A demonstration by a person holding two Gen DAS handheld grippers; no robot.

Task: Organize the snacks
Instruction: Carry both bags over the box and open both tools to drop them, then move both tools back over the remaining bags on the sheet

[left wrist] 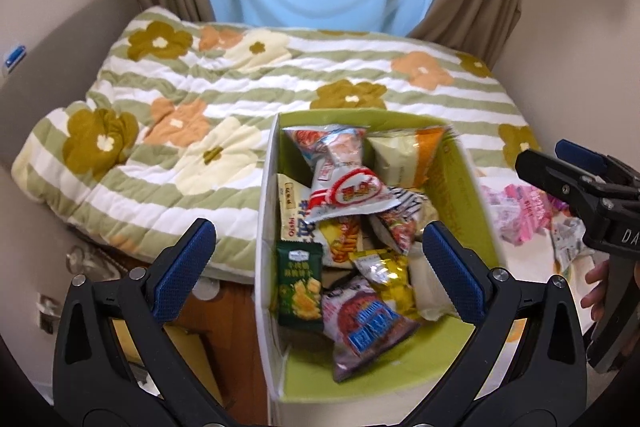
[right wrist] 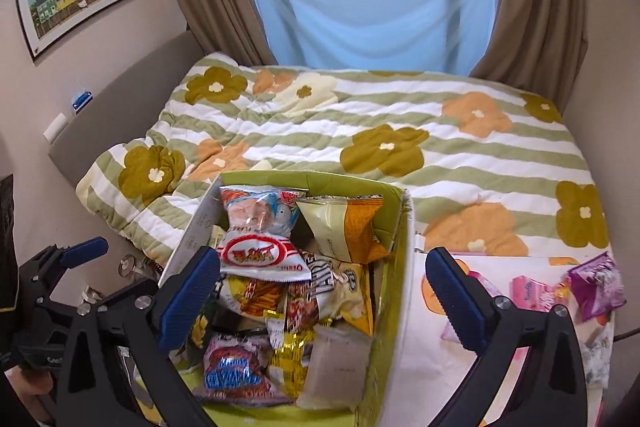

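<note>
Snack packets fill the green cardboard box with white outer walls (left wrist: 472,187), which stands at the foot of the bed with the flowered striped quilt (left wrist: 200,95). The left gripper (left wrist: 318,267) hovers over the box with its jaws wide and nothing between them. The right gripper (right wrist: 324,291) is also wide and empty, above the box's right wall. On top lies a red-and-white packet (right wrist: 260,255); a dark green packet (left wrist: 300,287) stands by the left wall. At least ten packets are inside. About three pink and purple packets (right wrist: 596,287) lie outside on the right.

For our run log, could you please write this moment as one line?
left gripper: open, empty | right gripper: open, empty | box: full of snacks | pink packets: outside, on bed
</note>
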